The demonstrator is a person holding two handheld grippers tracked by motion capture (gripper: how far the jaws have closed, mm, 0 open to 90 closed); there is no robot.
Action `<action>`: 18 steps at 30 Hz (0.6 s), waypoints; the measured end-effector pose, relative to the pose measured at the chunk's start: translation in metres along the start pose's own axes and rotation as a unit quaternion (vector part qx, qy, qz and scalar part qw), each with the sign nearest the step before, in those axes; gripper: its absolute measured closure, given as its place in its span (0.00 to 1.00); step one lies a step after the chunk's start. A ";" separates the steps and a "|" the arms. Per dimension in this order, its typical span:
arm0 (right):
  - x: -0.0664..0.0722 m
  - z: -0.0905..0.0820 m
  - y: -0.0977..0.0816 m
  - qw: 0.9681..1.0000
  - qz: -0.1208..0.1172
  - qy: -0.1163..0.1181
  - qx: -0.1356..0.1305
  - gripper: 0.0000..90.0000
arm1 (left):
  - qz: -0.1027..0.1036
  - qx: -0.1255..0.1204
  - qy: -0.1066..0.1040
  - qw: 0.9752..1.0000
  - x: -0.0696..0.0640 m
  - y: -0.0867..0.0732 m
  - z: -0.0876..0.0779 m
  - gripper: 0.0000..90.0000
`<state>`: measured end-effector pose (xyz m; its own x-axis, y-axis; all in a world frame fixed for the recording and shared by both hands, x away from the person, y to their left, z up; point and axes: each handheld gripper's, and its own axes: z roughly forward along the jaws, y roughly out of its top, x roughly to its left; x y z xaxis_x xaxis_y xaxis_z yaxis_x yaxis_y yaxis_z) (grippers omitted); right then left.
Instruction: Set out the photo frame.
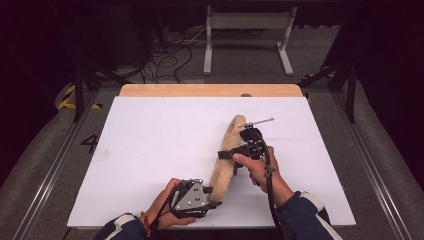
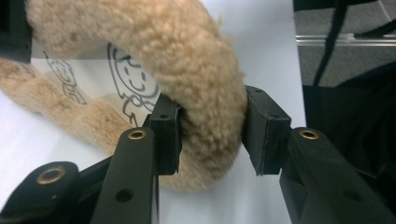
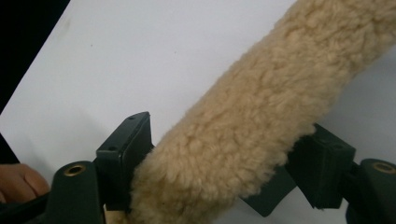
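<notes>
High view: L tool (image 1: 212,192) & R tool (image 1: 226,155) both clamped on fleece ring (image 1: 226,155).

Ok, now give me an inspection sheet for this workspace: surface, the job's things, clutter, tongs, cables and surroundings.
Surface: white sheet over a wooden table, laid flat.
Job's things: one tan fleece ring, standing on edge; cartoon print on its inner lining.
Clutter: nothing seen.
Tongs: left tongs clamp the ring's near end. Right tongs straddle the ring farther along; the fleece hides whether their pads press.
Cables: a black cable trails from the right tongs along the forearm; loose cables lie on the floor beyond the table.
Surroundings: dark room, white metal stand behind the table, striped tape on the floor at left.
</notes>
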<state>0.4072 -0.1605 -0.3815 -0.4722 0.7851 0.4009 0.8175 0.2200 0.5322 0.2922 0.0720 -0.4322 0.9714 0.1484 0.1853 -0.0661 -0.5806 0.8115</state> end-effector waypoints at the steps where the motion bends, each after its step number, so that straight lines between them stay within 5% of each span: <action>1: 0.000 -0.001 0.000 1.000 -0.002 0.001 0.002 0.34 | -0.004 -0.002 -0.006 1.000 0.001 -0.002 -0.004 0.67; 4: 0.000 -0.002 0.002 1.000 -0.008 0.004 0.009 0.38 | -0.010 0.006 0.012 1.000 0.006 -0.011 -0.017 0.64; 9: -0.001 -0.005 0.005 1.000 -0.018 0.012 0.022 0.46 | -0.053 0.008 0.044 0.998 0.017 -0.030 -0.046 0.59; 18: 0.001 -0.007 0.008 0.999 -0.035 0.003 0.035 0.49 | -0.111 0.021 0.090 0.990 0.023 -0.062 -0.075 0.45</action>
<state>0.4110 -0.1614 -0.3718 -0.5303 0.7632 0.3692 0.8039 0.3143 0.5049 0.3012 0.1717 -0.4372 0.9046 0.4133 0.1045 0.1571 -0.5509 0.8197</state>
